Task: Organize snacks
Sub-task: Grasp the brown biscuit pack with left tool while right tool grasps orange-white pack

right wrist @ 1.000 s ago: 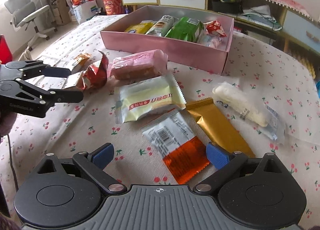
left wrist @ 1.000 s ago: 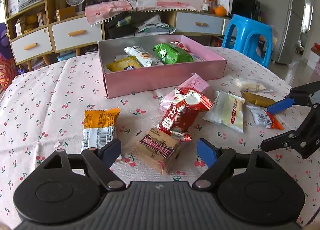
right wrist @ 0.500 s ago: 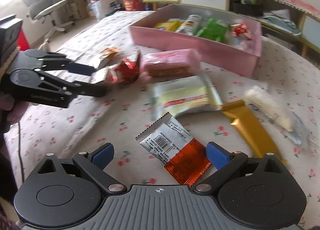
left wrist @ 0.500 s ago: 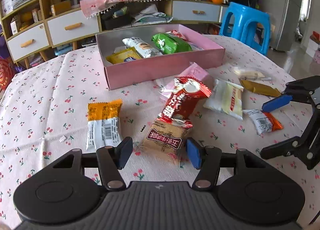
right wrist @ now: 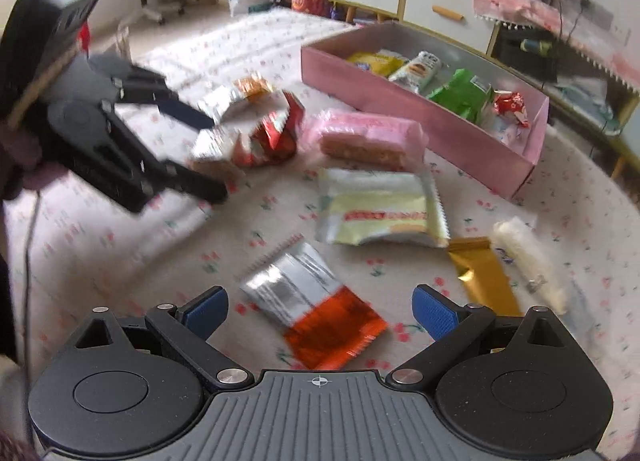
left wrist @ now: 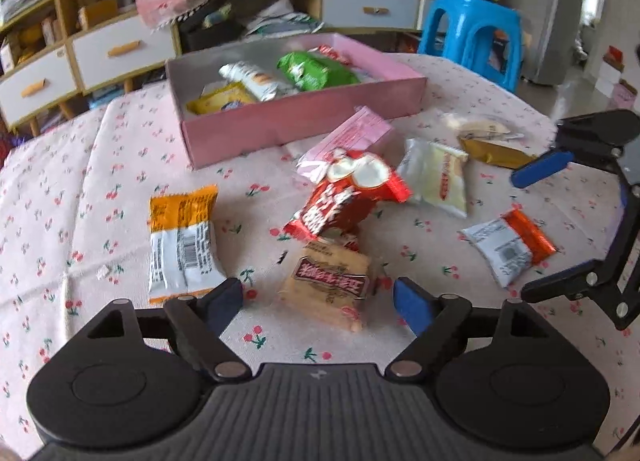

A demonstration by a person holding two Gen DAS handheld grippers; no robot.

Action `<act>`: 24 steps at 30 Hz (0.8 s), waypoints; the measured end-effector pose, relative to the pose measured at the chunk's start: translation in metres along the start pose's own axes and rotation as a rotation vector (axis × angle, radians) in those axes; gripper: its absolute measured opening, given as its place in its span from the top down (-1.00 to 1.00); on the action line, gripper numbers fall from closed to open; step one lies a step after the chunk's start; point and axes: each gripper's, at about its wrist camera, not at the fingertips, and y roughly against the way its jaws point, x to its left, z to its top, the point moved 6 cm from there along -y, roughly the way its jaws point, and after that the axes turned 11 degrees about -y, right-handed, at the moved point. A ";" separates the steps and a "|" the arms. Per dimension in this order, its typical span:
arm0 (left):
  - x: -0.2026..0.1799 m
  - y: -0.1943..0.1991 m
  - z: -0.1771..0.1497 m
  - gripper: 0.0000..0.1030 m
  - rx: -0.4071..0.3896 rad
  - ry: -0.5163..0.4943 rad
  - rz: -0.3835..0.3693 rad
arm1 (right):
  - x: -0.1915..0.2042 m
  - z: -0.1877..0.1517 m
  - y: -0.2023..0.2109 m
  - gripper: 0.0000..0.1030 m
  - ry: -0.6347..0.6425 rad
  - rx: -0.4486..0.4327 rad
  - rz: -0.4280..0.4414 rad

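On the cherry-print counter (left wrist: 100,165), your left claw (left wrist: 318,301) has reopened around the tan biscuit packet (left wrist: 326,285); your right claw (right wrist: 320,311) stays open over the orange-and-silver packet (right wrist: 316,313).

Matt cloth with a cherry print covers the counter (left wrist: 100,165). The pink box (left wrist: 304,117) looks like smooth card, dull grey inside. At 12 o'clock from the left gripper (left wrist: 318,299), a crinkly clear-film biscuit pack (left wrist: 326,283); beyond it a glossy red foil bag (left wrist: 344,201). Shiny silver-orange wrapper (right wrist: 316,309) before the right gripper (right wrist: 320,313), matt black plastic with ribbed blue pads (right wrist: 434,315). Gold foil (right wrist: 482,275) at 2 o'clock.
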 end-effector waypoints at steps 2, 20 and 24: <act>0.002 0.001 0.001 -0.53 -0.009 0.018 0.010 | -0.004 -0.003 -0.004 -0.94 0.010 0.002 -0.021; 0.008 0.007 0.002 0.03 -0.008 0.053 0.060 | -0.008 0.004 -0.004 -0.16 -0.120 0.000 0.025; 0.007 0.009 0.004 0.15 -0.008 0.060 0.053 | -0.005 0.006 -0.003 0.21 -0.118 0.005 0.037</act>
